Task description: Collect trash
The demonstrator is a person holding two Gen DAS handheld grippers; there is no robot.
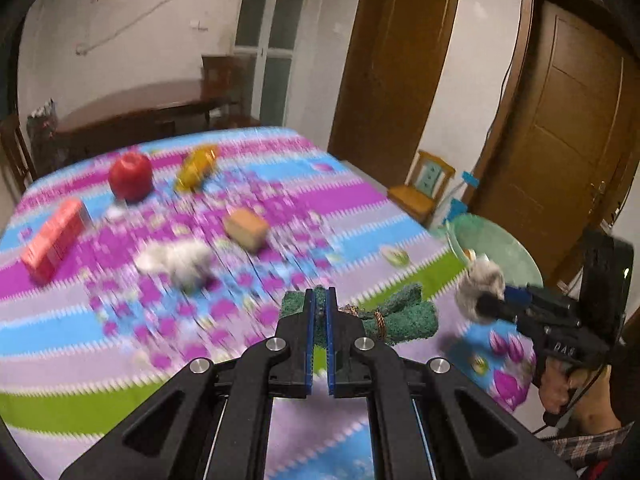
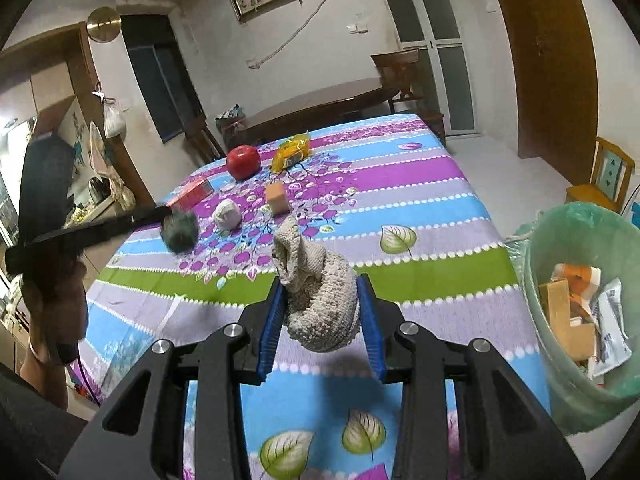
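Note:
My left gripper is shut on a dark green cloth and holds it above the colourful tablecloth; it shows blurred in the right wrist view. My right gripper is shut on a grey knitted cloth, near the table's right edge; it also shows in the left wrist view. A bin lined with a green bag stands right of the table and holds several scraps. A crumpled white paper ball lies mid-table.
On the table lie a red apple, a yellow snack packet, a red box and a tan block. A small wooden chair stands past the bin. A dark table stands behind.

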